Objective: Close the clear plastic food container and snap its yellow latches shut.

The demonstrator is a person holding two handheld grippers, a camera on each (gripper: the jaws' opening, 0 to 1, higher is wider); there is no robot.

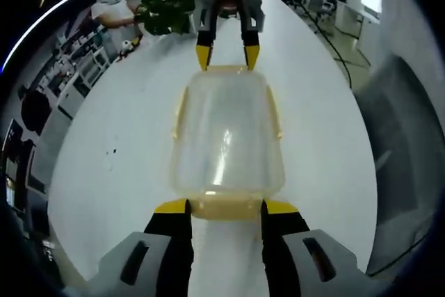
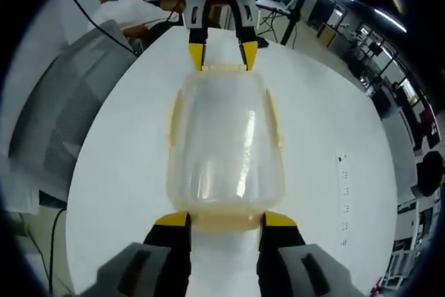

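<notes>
So, left gripper view: the left gripper (image 1: 226, 206) rises from the bottom centre, its 2 yellow-tipped jaws spread wide on either side of the near end of the clear plastic food container (image 1: 226, 140), tips at the end latch; cannot tell if they press it. Container sits mid-frame on a white table (image 1: 118, 144), lid on top, yellow latches (image 1: 179, 113) along its sides. At the top centre the right gripper (image 1: 227, 57) faces in, jaws apart, tips at the container's far end. Upper left, a green plant (image 1: 167, 10) and a person.

Right gripper view: the right gripper (image 2: 226, 219) comes up from the bottom centre, jaws apart around the near end of the container (image 2: 224, 147). Top centre, the left gripper (image 2: 222, 55), jaws apart at the far end. Left of frame, a grey chair (image 2: 59, 116); a black cable (image 2: 94, 22) upper left.
</notes>
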